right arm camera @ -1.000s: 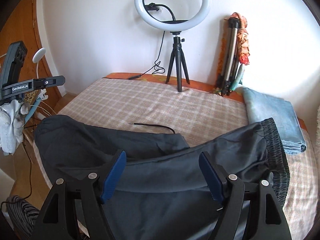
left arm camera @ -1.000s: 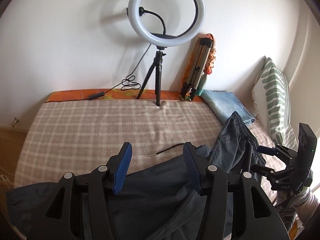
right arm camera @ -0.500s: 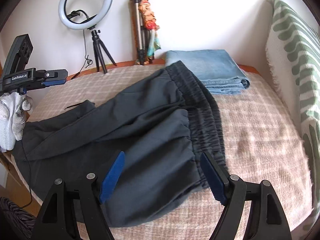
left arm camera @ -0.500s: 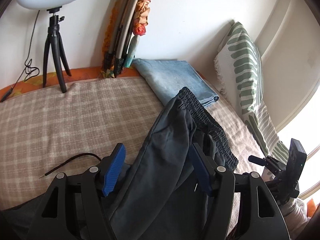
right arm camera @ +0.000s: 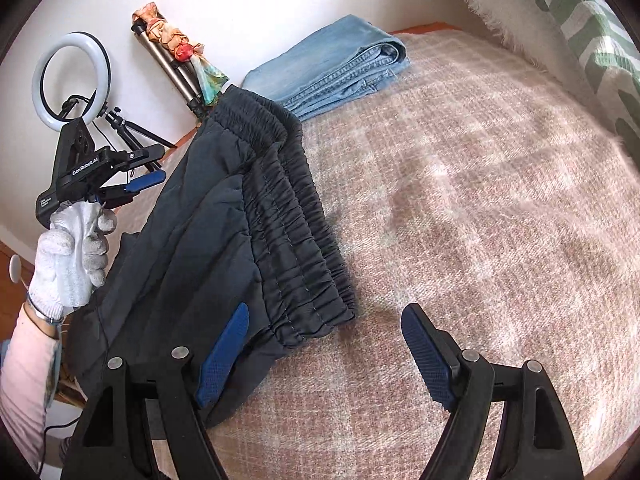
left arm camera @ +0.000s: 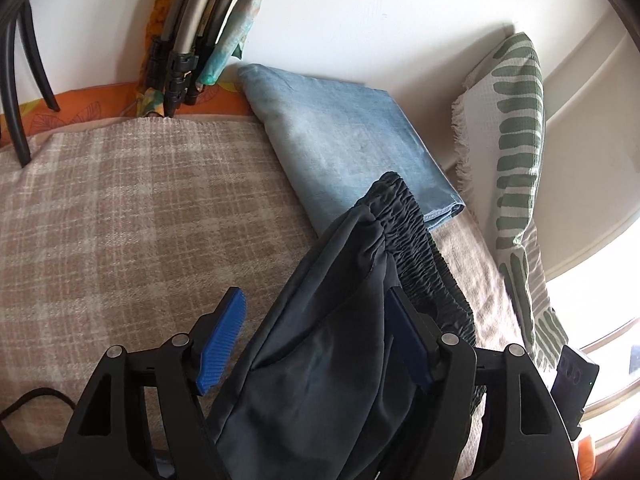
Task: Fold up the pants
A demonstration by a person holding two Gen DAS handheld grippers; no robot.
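1. Writing: the only legible lettering is "GenRobot.AI" in white on the black body of your left gripper [right arm camera: 120,184], seen at the far left of the right wrist view. A smaller label lower on the same body is too small to read.
2. Pants [right arm camera: 224,248]: dark grey, with a gathered elastic waistband. They lie on the checked beige blanket [right arm camera: 460,208], left of its middle. The long axis runs from the waistband at the right toward the legs at the left, which go out of frame. The waistband edge itself runs from the far corner to the near corner.
3. Left gripper [left arm camera: 316,340]: its jaws have just been opening. A raised fold of the pants [left arm camera: 320,360] passes between the blue pads, close against the right one and clear of the left; you cannot tell whether it is still gripped.
4. Your left hand [right arm camera: 74,252]: in a white knit glove, wrapped around the gripper's handle.
5. Right gripper [right arm camera: 324,356]: jaws wide, nothing held. The left pad hangs over the near waistband corner; the right pad is over bare blanket.
6. Folded light-blue jeans [right arm camera: 332,68]: at the far edge, just beyond the waistband's far corner.
7. Ring light [right arm camera: 70,80]: on a tripod, far left.
8. Green-striped pillow [left arm camera: 516,152]: at the right wall.
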